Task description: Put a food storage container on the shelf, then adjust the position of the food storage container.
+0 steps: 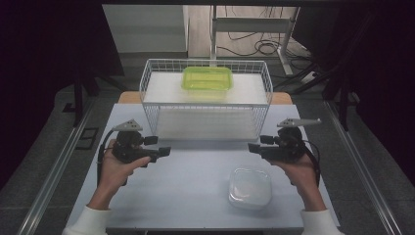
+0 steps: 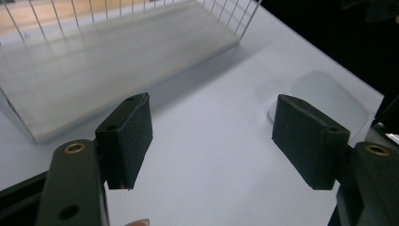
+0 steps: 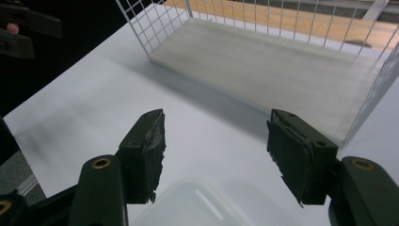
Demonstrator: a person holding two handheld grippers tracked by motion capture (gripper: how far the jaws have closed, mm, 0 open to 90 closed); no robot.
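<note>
A green lidded container (image 1: 207, 80) sits on the top shelf of a white wire rack (image 1: 205, 100) at the back of the table. A clear plastic container (image 1: 250, 187) lies on the table front right, also seen as a pale clear container (image 2: 324, 96) and clear container (image 3: 188, 207). My left gripper (image 1: 164, 151) is held at the left, open, jaws pointing right, nothing between them (image 2: 214, 139). My right gripper (image 1: 253, 147) is held at the right, open and empty (image 3: 216, 150), just above and behind the clear container.
The light blue table (image 1: 195, 171) lies under both hands. The rack's lower shelf (image 2: 108, 61) stands close ahead of both grippers, with its wire wall (image 3: 155, 28). Dark floor, table legs and cables (image 1: 264, 46) lie beyond.
</note>
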